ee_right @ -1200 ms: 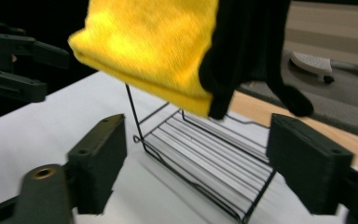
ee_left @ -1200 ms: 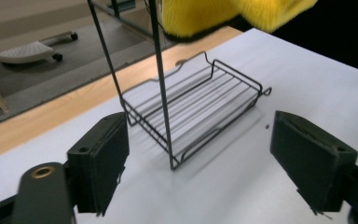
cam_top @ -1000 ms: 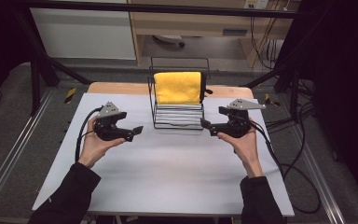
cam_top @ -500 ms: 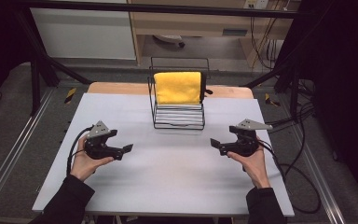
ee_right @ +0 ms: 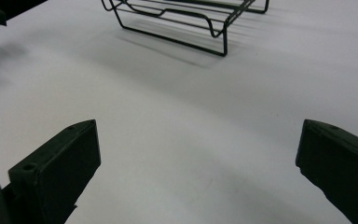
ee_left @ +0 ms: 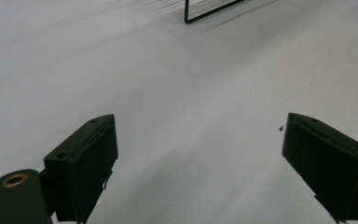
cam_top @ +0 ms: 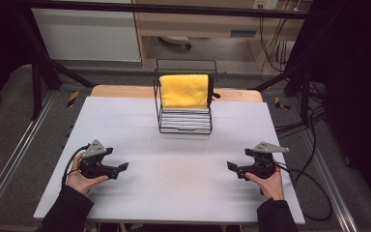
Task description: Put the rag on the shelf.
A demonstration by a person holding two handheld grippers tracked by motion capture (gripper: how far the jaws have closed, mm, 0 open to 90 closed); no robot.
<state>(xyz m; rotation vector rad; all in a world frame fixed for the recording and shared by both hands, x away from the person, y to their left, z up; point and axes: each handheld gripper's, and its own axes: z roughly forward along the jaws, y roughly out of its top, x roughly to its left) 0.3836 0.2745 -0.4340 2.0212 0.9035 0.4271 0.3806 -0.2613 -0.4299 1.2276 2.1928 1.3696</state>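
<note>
Both tongs have pulled back from the wire rack toward the near edge of the surface since the earlier frames. Left tongs and right tongs: jaws spread wide, nothing held. Yellow cloth hangs over the rack at the far middle, well apart from both. Looks like the retreat step, with the draping done. Any next move would mean reaching forward again. Count: one rack, one cloth, two tongs.
</note>
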